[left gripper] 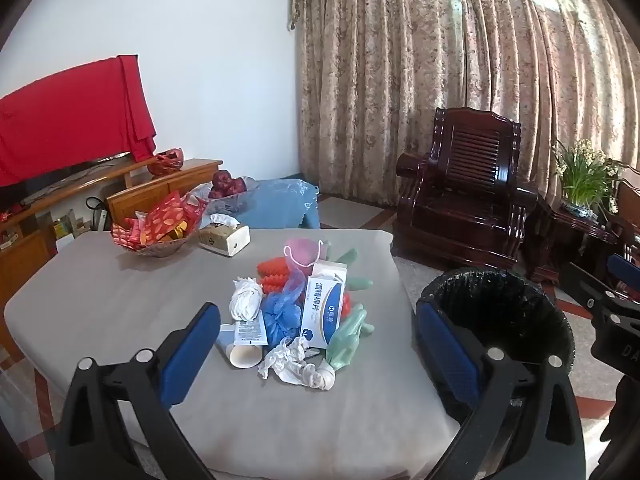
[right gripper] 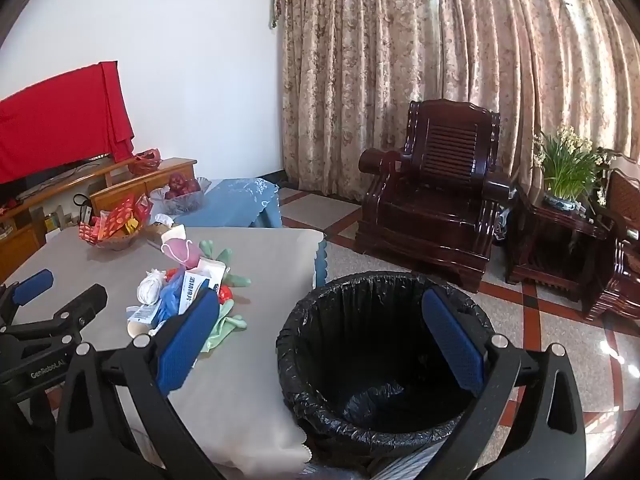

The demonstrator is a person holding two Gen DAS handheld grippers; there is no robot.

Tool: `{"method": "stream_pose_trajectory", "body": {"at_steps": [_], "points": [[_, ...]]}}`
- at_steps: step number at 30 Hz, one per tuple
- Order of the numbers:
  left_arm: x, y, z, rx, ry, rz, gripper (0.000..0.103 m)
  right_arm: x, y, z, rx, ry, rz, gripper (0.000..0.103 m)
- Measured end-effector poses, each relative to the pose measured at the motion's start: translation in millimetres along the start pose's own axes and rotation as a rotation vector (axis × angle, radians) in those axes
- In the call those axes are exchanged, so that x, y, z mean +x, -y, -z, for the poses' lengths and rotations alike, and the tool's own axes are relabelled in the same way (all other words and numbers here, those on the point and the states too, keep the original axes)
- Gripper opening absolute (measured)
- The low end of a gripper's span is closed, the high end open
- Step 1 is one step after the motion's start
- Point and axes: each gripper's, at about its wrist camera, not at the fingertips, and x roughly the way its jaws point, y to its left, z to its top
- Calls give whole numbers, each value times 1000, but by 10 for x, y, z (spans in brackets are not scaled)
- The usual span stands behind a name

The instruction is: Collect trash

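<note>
A pile of trash lies on the grey-covered table [left gripper: 120, 304]: a white and blue box [left gripper: 322, 308], crumpled white tissue [left gripper: 294, 364], a paper cup [left gripper: 244, 354], a blue plastic wad [left gripper: 282, 316], green gloves [left gripper: 348, 336], a pink mask [left gripper: 302, 252] and a white wad [left gripper: 245, 298]. My left gripper [left gripper: 316, 344] hovers open just short of the pile, nothing between its pads. A bin with a black liner [right gripper: 384, 360] stands on the floor right of the table. My right gripper [right gripper: 320, 344] hangs open above the bin's near rim. The same pile [right gripper: 188, 292] shows to its left.
A basket of red packets [left gripper: 156, 232], a tissue box [left gripper: 225, 236] and a glass bowl of apples [left gripper: 228, 192] sit at the table's far side. A dark wooden armchair [right gripper: 432, 200] and a side table with a potted plant [right gripper: 564, 176] stand beyond the bin on the tiled floor.
</note>
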Motion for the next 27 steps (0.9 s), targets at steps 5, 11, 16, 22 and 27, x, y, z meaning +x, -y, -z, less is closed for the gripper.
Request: {"method": "stream_pose_trajectory", "body": {"at_steps": [5,11,16,22,27], "points": [[-9,-10,-3,-1,-2,-4,97,4,-2,4,-3,1,2,98],[-3,-2,-3,4,-3,-5,97,12,-4,8,-2,2,4,98],[2,0,-1,6,-5,-6,97,7,-3,5,0,3,1,98],[2,3,-2,7,-6,-6,97,2,2,3,-4,5,1,98],[41,-78,39,4,-8,-7,97,4,-11,2,-4,5,0,98]]}}
